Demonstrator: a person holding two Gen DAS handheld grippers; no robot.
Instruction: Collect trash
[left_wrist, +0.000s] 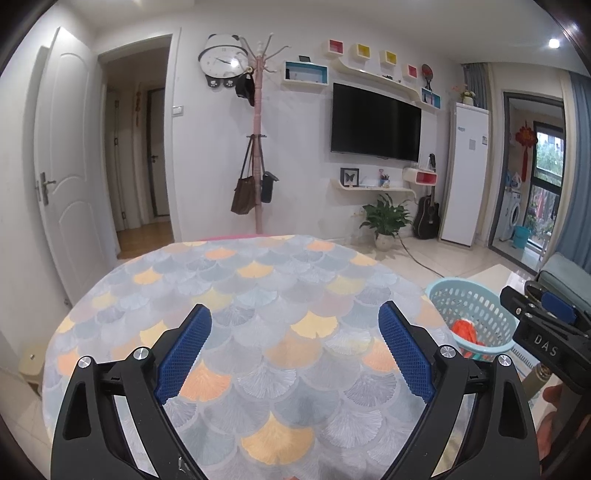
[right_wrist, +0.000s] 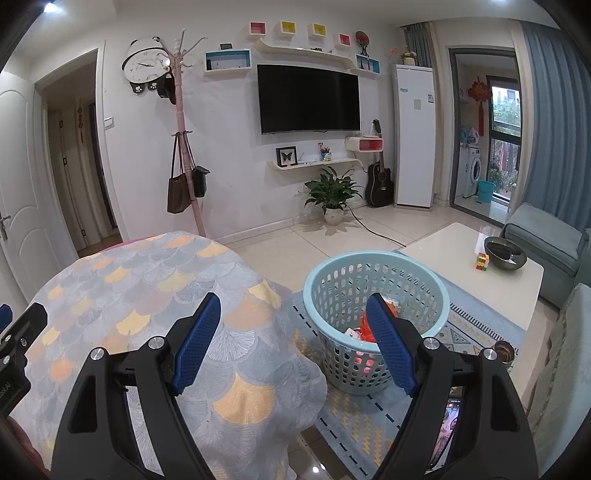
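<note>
Trash (right_wrist: 364, 328), orange and white, lying inside pale blue basket (right_wrist: 376, 291) at lower centre right. Nearer, left tongs (left_wrist: 295, 345) spread wide over patterned tabletop (left_wrist: 258, 280); right tongs (right_wrist: 293, 341) likewise spread, gripping nothing.

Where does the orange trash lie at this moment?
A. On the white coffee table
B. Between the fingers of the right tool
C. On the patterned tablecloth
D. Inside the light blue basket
D: the orange trash lies at the bottom of the light blue basket on the floor, while the right tool and left tool are both open and hold nothing.
</note>
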